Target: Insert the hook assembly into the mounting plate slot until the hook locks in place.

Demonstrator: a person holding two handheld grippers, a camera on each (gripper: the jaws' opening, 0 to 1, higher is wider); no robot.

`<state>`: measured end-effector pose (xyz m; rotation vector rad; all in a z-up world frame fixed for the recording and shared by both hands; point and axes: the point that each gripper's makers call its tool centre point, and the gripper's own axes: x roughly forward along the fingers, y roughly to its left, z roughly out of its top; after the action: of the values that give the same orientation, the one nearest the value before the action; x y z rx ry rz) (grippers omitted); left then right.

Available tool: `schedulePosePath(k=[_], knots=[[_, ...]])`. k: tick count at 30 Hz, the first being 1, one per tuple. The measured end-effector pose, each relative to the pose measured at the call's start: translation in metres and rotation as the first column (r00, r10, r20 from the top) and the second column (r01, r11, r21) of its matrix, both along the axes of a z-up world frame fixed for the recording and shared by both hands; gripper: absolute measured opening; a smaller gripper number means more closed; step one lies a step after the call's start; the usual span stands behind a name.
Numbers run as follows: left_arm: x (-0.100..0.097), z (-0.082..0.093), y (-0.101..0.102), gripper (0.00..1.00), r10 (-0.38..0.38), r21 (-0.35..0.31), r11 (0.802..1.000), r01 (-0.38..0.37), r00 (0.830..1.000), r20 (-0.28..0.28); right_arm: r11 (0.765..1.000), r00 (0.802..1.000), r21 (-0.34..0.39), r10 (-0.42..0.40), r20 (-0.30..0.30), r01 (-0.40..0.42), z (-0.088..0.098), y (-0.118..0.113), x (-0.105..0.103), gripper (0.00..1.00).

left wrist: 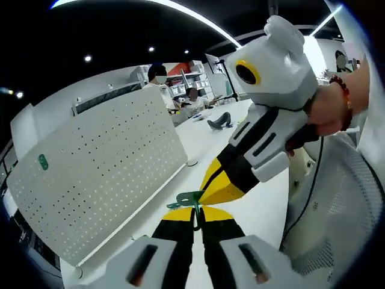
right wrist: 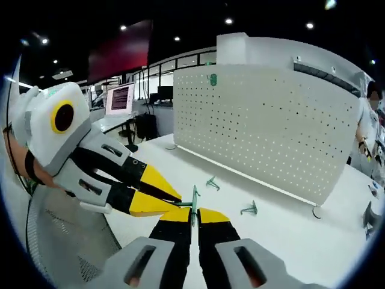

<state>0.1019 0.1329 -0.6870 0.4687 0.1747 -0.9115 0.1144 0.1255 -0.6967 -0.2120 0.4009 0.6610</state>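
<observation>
Over the white tabletop (right wrist: 289, 235) we have both grippers meeting tip to tip. From the left gripper view, our left gripper (left wrist: 197, 215) has its yellow-and-black jaws pinched together on a small green plastic hook assembly (left wrist: 190, 198), and the right gripper (left wrist: 225, 188) comes in from the upper right, its yellow tips touching the same piece, a hand (left wrist: 328, 111) with a red bead bracelet (left wrist: 344, 99) wrapped around its white body. From the right gripper view, our right gripper (right wrist: 194, 214) is closed on the thin green stem of the hook assembly (right wrist: 195, 198), with the left gripper (right wrist: 157, 194) reaching in from the left, jaws narrowed onto it. Behind stands the upright white perforated mounting plate (right wrist: 264, 120), one green hook (right wrist: 212, 78) already sitting near its top. Two more green hooks (right wrist: 212, 183) (right wrist: 250, 209) lie loose on the table near the plate's base.
</observation>
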Motion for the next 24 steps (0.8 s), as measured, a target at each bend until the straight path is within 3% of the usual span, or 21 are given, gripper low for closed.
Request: schedulePosePath(k=[3,6,14,18,20,22,24], knots=[[0.001,0.001,-0.001,0.04,-0.001,0.0,1.0,0.001,1.0,0.005,0.999,0.999,0.03,-0.025,-0.023,0.025,0.0,-0.002,-0.001,0.01],[0.001,0.003,-0.002,0.02,-0.005,-0.036,0.999,0.004,1.0,-0.029,1.0,1.0,0.013,-0.025,-0.01,0.025,0.0,-0.004,-0.001,0.0],[-0.001,0.009,-0.004,0.08,-0.002,-0.144,0.99,-0.013,0.995,-0.104,0.999,0.999,0.009,-0.039,0.023,0.039,0.006,-0.008,0.003,0.01],[0.002,0.014,-0.001,0.08,0.015,-0.218,0.975,-0.047,0.989,-0.149,0.999,0.998,0.006,-0.046,0.04,0.045,0.009,-0.011,0.004,0.01],[0.004,0.022,0.001,0.09,0.026,-0.296,0.952,-0.072,0.987,-0.157,0.999,0.998,0.019,-0.045,0.037,0.044,0.011,-0.012,0.005,0.01],[0.002,0.022,0.002,0.12,0.022,-0.346,0.933,-0.102,0.974,-0.227,0.999,0.998,0.026,-0.049,0.038,0.048,0.012,-0.012,0.005,0.01],[0.003,0.023,0.004,0.13,0.028,-0.363,0.925,-0.111,0.973,-0.228,0.998,0.997,0.023,-0.053,0.052,0.052,0.014,-0.014,0.006,0.01]])
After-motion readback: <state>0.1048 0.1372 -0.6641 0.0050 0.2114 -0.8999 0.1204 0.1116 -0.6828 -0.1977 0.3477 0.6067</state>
